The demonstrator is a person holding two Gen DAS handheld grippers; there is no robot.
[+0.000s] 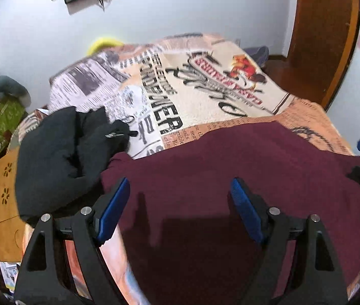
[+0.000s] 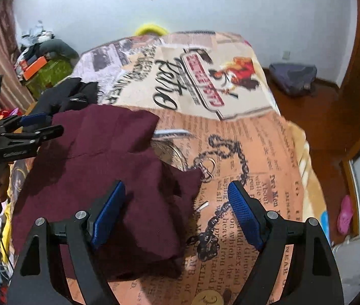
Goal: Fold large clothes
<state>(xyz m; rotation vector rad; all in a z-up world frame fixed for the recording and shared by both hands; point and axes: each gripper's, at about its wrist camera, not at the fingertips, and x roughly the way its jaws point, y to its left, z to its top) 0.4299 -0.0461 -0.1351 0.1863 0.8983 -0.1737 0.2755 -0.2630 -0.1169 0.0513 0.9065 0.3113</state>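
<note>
A newspaper-print blanket is being spread over the bed; a pink slipper is lying at three o'clock, a green box at ten.

The dark maroon cloth garment ran out past the bottom edge of the left wrist view, and it covered the near part of the newspaper-print bedspread. The bedspread's lettering was smeared by blur. Beyond the bedspread's far edge, a bright yellow rounded object showed only its top.

bed, newsprint-pattern cover | on it: maroon garment, black garment
</note>
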